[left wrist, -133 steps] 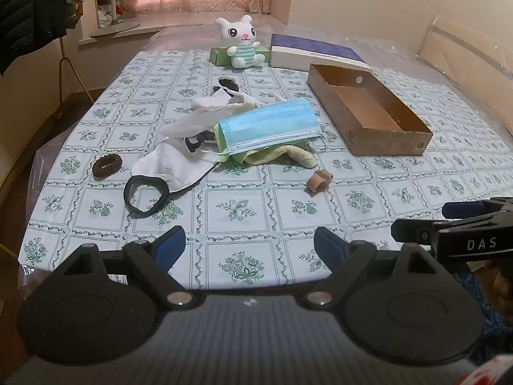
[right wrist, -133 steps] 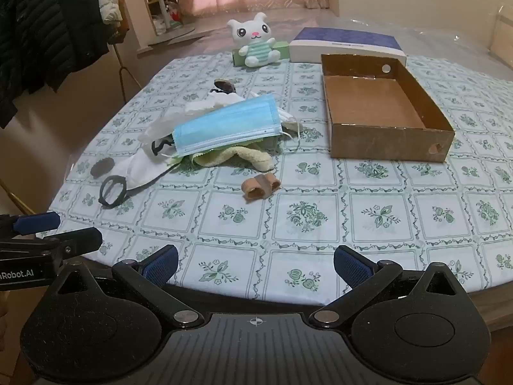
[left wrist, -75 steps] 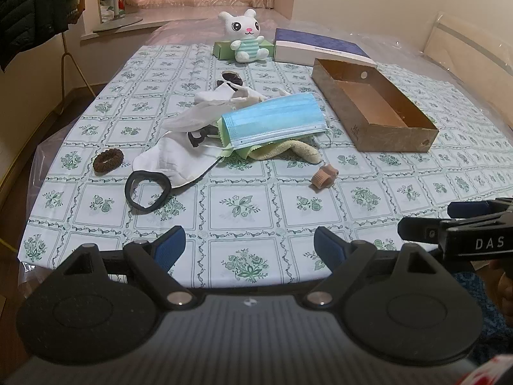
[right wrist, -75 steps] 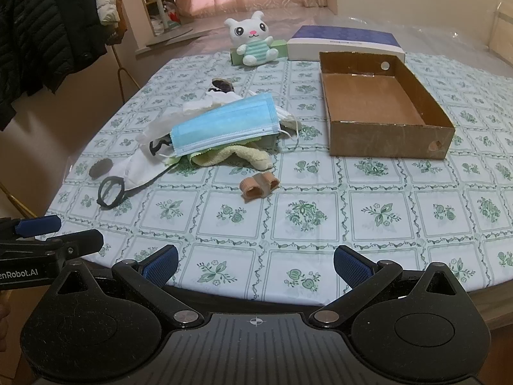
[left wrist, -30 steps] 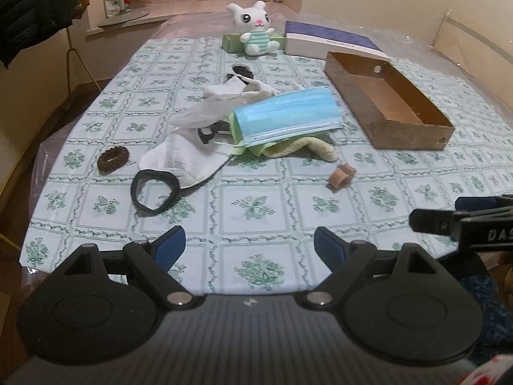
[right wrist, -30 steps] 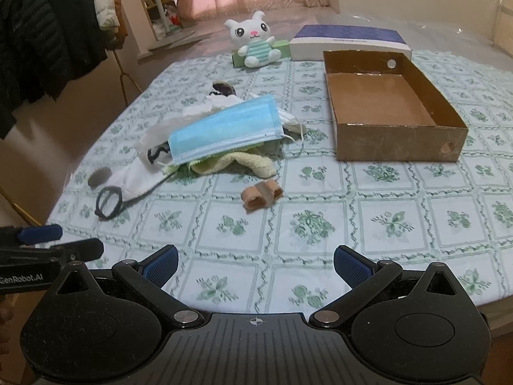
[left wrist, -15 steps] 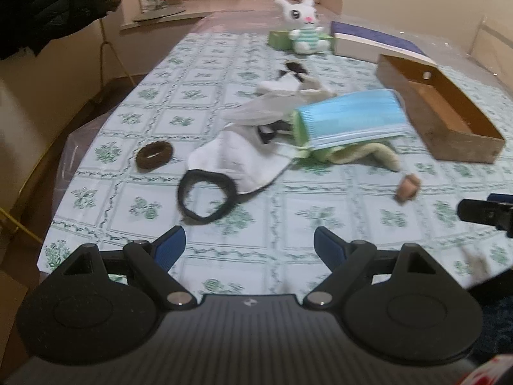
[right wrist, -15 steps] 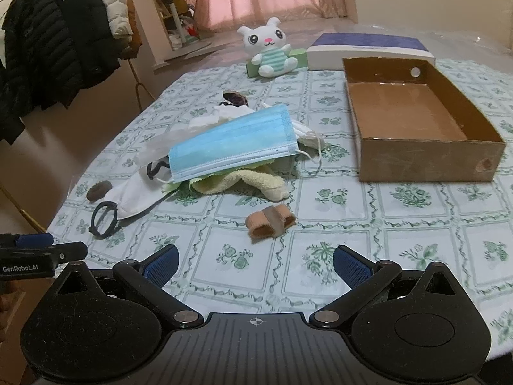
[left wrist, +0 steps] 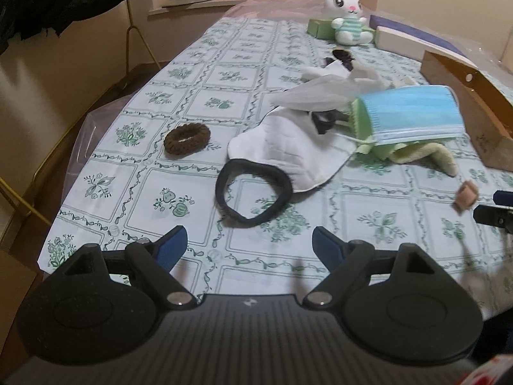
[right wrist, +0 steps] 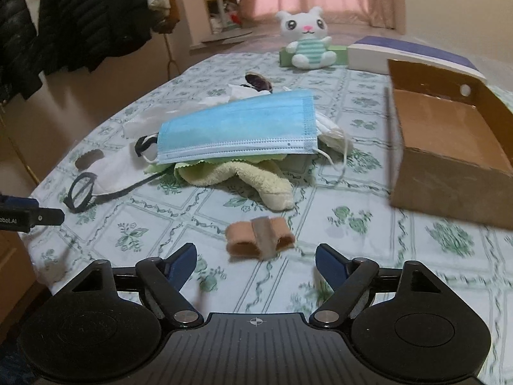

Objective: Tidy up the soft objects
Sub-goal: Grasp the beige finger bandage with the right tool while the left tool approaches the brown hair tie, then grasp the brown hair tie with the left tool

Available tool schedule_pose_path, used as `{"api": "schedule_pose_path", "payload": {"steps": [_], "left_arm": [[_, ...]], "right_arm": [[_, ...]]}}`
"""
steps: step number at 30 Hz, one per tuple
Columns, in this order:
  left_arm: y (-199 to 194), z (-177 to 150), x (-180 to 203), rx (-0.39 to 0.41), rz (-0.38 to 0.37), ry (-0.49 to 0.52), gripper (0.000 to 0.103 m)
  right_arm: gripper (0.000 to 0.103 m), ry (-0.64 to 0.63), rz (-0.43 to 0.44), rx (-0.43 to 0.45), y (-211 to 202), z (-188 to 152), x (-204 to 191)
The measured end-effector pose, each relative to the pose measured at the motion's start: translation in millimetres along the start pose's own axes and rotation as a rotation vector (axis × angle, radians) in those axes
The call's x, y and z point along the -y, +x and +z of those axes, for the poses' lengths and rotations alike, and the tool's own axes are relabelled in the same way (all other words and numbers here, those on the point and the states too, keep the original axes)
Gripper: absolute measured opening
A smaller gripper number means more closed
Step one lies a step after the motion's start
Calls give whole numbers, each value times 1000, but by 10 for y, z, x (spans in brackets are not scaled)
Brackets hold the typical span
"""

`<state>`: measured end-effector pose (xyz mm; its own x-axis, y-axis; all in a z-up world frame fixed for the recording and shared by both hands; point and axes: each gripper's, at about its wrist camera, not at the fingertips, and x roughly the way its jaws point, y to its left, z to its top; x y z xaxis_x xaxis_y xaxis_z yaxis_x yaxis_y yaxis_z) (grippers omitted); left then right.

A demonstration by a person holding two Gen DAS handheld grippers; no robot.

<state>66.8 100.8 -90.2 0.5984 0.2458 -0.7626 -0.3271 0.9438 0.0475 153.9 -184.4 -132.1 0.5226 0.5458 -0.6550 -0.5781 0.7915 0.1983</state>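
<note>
A black hair band [left wrist: 285, 186] lies on the patterned tablecloth just beyond my left gripper [left wrist: 248, 245], which is open and empty. A brown scrunchie [left wrist: 173, 141] sits to the band's left, and a white mask [left wrist: 288, 150] behind it. A blue face mask [right wrist: 237, 128] lies on top of a yellow towel [right wrist: 256, 176]. A small beige padded piece [right wrist: 256, 235] rests just ahead of my right gripper [right wrist: 256, 264]. Its jaws are closing with nothing between the pads. An empty cardboard box [right wrist: 449, 192] stands to the right.
A plush rabbit [right wrist: 307, 45] sits at the far end beside a white box with a purple lid [right wrist: 410, 54]. Dark coats [right wrist: 64, 16] hang left of the table. The table edge [left wrist: 64, 221] drops away at the near left.
Both grippers have come forward and down over the table. The left one swung towards the black band. The right one neared the beige piece and its jaws narrowed.
</note>
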Motion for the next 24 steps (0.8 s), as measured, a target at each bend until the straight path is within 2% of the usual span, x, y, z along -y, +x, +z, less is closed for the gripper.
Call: {"api": "schedule_pose_path", "payload": {"steps": [6,16,24], "left_arm": [[133,34,-30,-14,16,-6,84],[219,72,-79,-16,23,-9,83],[249,111,-187,-1,21,-15,78]], "right_arm": [[77,-58,21,-20,202,47,42],[48,-99,29,-13,267,52,47],[24,-89,22,9,192,100,37]]}}
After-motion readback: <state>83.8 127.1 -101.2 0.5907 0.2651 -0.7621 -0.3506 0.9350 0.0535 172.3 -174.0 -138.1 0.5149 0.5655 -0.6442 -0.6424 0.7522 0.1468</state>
